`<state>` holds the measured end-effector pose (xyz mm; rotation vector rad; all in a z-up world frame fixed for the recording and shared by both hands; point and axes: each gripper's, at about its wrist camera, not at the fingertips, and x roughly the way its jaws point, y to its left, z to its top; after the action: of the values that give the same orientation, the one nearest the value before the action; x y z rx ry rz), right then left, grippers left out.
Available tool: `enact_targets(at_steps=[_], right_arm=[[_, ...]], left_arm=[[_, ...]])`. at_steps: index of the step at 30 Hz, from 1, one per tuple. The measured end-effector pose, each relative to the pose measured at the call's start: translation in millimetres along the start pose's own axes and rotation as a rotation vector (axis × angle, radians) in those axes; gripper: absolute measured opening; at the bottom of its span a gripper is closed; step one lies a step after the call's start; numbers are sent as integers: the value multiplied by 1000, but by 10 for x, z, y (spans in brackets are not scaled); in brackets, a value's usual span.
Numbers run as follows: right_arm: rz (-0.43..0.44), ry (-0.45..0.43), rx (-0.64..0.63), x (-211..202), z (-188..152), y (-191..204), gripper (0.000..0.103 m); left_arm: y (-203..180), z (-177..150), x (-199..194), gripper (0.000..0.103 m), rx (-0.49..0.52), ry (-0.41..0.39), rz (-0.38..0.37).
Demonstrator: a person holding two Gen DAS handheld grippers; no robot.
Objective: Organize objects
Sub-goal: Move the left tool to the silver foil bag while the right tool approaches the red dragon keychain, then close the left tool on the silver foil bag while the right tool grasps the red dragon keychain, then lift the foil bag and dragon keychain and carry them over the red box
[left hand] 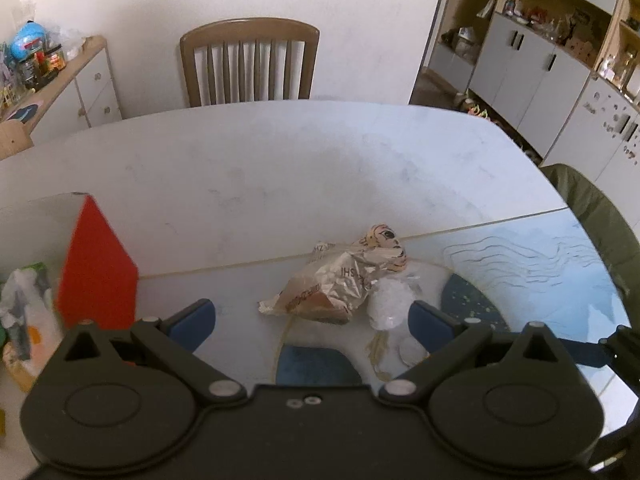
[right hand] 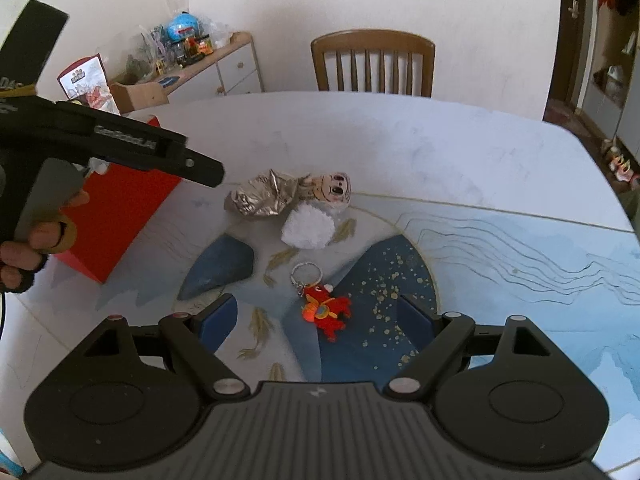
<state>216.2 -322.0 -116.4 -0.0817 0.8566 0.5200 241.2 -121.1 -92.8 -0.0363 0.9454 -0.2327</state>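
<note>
Hovering with both sets of jaws spread and empty — left gripper (left hand: 312, 320) over the crumpled wrapper (left hand: 324, 288), right gripper (right hand: 316, 320) over the red keychain (right hand: 326, 308). The red box (right hand: 116, 216) is half hidden — contents hard to make out.

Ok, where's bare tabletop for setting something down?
Bare: the white tabletop between the wooden chair and the crumpled silver wrapper, and the pale blue wave-patterned mat to the right. Crowded: wrapper, white fluffy ball and red plush keychain cluster centrally; red box blocks the left.
</note>
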Motion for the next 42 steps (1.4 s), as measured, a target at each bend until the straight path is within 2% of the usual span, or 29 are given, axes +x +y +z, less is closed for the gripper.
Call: enact_targets(at_steps=[12,18,24,27,30,33,39,42], right_arm=[[37,76,-69,433,-33,-58,87],[35,80,-116,568,-32,-2,82],[33,105,-135,705,-37,12,69],[25,111,-153,760,-52,31,63],[14,106,-167,784,-75,40,60],[4,100,-185,793,-76,62,52],[-10,93,-181,797,-70,63,42],[-16,93,-175,798,-67,58,40]], left_arm=[[-181,-6,489,102,216,26,82],[-140,-25,674,102,230,49,98],[-136,-34,748,102,237,38,90],[-157,-49,753,98,249,28,81],[-159,-58,760,91,250,24,64],[-168,-59,750,83,252,18,50],[-197,-54,725,59,255,15,32],[-189,-44,706,57,239,19,28]])
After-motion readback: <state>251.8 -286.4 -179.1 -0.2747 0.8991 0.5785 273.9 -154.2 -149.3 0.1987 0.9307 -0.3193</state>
